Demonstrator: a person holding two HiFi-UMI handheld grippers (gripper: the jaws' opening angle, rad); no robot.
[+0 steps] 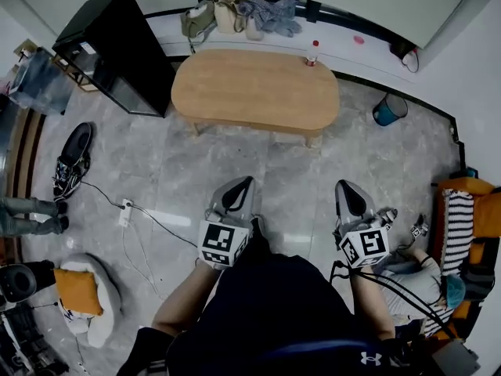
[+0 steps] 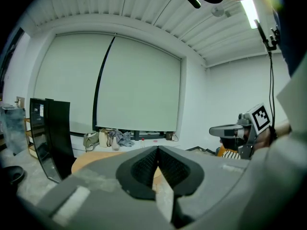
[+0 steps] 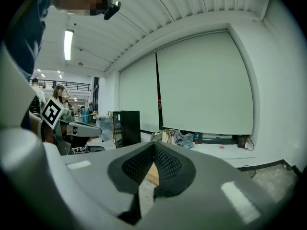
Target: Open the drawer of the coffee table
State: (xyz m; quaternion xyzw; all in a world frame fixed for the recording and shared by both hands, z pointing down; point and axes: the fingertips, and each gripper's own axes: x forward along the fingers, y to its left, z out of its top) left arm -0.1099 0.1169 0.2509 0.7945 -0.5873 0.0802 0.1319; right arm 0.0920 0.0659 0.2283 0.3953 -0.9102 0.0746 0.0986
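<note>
Facing: both grippers point toward the coffee table (image 1: pixel 254 88), which stands well apart from them across the grey tiled floor (image 1: pixel 235 155).
Coffee table: light wood, long top with rounded ends, set just before the window ledge (image 1: pixel 344 49); the left gripper view shows part of its top (image 2: pixel 91 161).
Drawer: cannot be made out on the table from any view.
Left gripper (image 1: pixel 239 190): jaws closed pad to pad, nothing between them; the left gripper view shows the textured pads meeting at the tip (image 2: pixel 157 150).
Right gripper (image 1: pixel 347 188): jaws likewise closed and empty, pads meeting at the tip (image 3: pixel 153 145); a sliver of the table top shows just below.
Gripper spacing: the two are held side by side at about the same height, apart from each other.
Bottle (image 1: pixel 311 61): small, red-capped, upright near the far right edge of the table top.
Black cabinet (image 1: pixel 117 49): left of the table, near its left end.
Bags and clothes (image 1: pixel 235 14): piled on the ledge behind the table.
Blue bin (image 1: pixel 389 110): on the floor right of the table.
Shoe (image 1: pixel 73 159): on the floor at far left.
</note>
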